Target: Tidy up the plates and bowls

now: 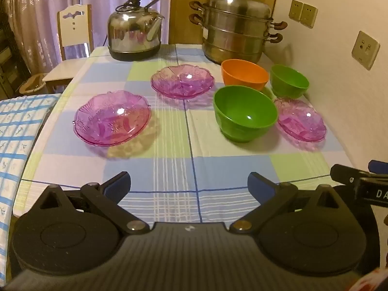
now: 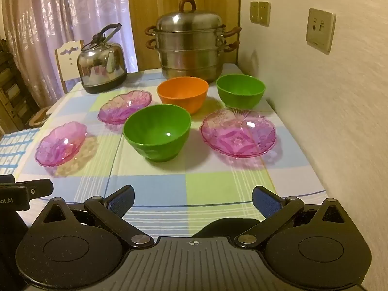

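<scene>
Three pink glass plates lie on the checked tablecloth: one at the left point(image 1: 111, 118) point(image 2: 60, 144), one further back point(image 1: 182, 84) point(image 2: 125, 106), one by the wall point(image 1: 300, 120) point(image 2: 238, 133). A large green bowl point(image 1: 245, 112) point(image 2: 157, 132) stands in the middle, with an orange bowl point(image 1: 244, 74) point(image 2: 183, 95) and a smaller green bowl point(image 1: 289, 80) point(image 2: 240, 91) behind it. My left gripper point(image 1: 189, 186) is open and empty above the near table edge. My right gripper point(image 2: 192, 200) is open and empty too, short of the large green bowl.
A steel kettle point(image 1: 134, 32) point(image 2: 101, 69) and a stacked steel steamer pot point(image 1: 238, 29) point(image 2: 191, 48) stand at the table's far end. The wall with sockets point(image 2: 320, 30) runs along the right edge. A chair point(image 1: 75, 28) stands at the far left.
</scene>
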`<state>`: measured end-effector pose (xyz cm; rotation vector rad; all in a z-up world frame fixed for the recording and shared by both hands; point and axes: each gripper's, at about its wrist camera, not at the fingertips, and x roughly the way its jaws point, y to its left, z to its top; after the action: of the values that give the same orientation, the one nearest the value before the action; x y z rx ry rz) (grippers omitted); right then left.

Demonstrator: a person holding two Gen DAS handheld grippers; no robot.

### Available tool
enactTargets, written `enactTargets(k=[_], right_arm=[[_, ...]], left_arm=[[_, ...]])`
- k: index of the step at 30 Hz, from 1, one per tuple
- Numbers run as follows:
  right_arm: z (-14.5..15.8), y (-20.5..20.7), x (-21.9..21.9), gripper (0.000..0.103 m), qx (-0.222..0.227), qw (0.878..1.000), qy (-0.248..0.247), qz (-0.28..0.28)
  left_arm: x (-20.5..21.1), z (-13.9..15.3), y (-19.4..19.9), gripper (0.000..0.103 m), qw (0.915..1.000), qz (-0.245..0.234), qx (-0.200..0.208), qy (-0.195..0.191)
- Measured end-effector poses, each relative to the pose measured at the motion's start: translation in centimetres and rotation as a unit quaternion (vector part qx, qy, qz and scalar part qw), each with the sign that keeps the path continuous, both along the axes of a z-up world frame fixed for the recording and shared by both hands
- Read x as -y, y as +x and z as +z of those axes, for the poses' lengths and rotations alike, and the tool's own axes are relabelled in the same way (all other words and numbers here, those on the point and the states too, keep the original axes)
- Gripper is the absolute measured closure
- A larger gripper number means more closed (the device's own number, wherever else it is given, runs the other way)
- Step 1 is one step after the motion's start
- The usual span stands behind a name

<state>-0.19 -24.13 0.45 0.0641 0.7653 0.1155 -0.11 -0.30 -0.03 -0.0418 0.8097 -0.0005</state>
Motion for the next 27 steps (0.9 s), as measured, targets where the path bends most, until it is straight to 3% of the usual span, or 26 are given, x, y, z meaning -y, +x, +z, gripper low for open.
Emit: enactTargets(k=[6, 27], right_arm=[[0.2, 0.2, 0.4, 0.001, -0.001, 1.0, 0.003, 0.004], [0.1, -0.2, -0.7, 0.001, 0.002, 1.0, -0.005, 0.002]], left_arm=[[0.5, 0.0, 0.3, 0.001, 0.9994, 0.005, -0.017, -0.03], [-0.4, -0.1, 0.1, 0.002, 0.9995, -0.003, -0.01, -0.03]])
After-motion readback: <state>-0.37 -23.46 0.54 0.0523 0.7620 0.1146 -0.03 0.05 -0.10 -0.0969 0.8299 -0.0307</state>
